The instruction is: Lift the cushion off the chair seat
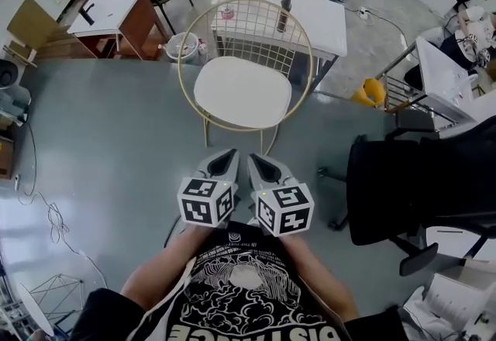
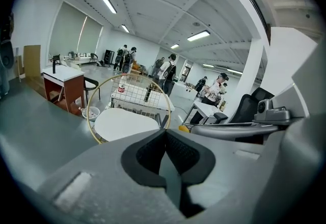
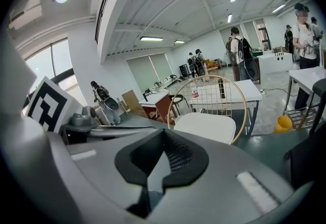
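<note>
A round white cushion [image 1: 242, 91] lies on the seat of a gold wire chair [image 1: 256, 25] on the grey floor in front of me. My left gripper [image 1: 230, 153] and right gripper [image 1: 256, 157] are side by side just short of the chair's front edge, both pointing at it. Neither touches the cushion. In the left gripper view the cushion [image 2: 125, 123] shows beyond the left gripper [image 2: 164, 131], whose jaws are shut and empty. The right gripper view has the cushion [image 3: 206, 126] ahead of the right gripper [image 3: 164, 134], also shut on nothing.
A white table [image 1: 310, 18] with bottles stands right behind the chair. A black office chair [image 1: 411, 184] is close on the right. A small desk [image 1: 116, 18] and a white bin [image 1: 184, 45] stand at the back left. Several people stand far off.
</note>
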`<state>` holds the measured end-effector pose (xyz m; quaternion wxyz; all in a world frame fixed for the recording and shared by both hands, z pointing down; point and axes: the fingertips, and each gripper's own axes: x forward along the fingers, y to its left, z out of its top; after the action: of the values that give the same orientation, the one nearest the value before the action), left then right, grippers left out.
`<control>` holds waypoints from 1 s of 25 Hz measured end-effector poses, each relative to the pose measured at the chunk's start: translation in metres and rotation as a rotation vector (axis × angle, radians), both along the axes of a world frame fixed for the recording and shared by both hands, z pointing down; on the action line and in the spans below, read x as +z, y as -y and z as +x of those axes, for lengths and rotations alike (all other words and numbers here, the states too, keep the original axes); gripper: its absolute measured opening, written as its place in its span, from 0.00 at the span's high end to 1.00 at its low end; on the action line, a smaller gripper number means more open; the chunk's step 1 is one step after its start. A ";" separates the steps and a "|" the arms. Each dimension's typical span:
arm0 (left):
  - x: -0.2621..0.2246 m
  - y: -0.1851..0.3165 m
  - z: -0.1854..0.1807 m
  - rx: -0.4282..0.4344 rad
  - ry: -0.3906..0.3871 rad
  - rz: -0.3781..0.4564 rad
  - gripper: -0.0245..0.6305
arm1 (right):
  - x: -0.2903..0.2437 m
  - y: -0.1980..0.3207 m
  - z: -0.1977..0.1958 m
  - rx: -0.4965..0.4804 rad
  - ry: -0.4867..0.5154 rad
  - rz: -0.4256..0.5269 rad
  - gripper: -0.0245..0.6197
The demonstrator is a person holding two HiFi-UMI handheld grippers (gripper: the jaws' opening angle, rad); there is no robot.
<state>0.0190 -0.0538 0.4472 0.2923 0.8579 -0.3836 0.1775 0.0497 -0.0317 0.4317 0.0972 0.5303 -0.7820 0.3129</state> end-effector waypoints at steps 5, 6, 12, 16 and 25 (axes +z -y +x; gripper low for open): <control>0.013 0.026 0.006 0.013 -0.047 -0.041 0.97 | 0.009 0.024 0.001 0.006 -0.023 -0.026 0.97; 0.016 0.032 0.006 0.015 -0.067 -0.054 0.97 | 0.011 0.029 0.000 0.006 -0.029 -0.031 0.97; 0.035 0.065 0.003 0.002 -0.251 -0.163 0.97 | 0.022 0.062 -0.008 0.012 -0.065 -0.067 0.97; 0.058 0.084 -0.002 -0.003 -0.329 -0.239 0.97 | 0.031 0.086 -0.013 0.015 -0.092 -0.096 0.97; 0.123 0.115 -0.021 -0.053 -0.502 -0.404 0.96 | 0.043 0.124 -0.033 -0.018 -0.095 -0.119 0.96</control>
<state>-0.0015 -0.1685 0.5702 0.5467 0.7892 -0.2786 0.0254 0.0170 -0.1558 0.4749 0.1683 0.5307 -0.7612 0.3326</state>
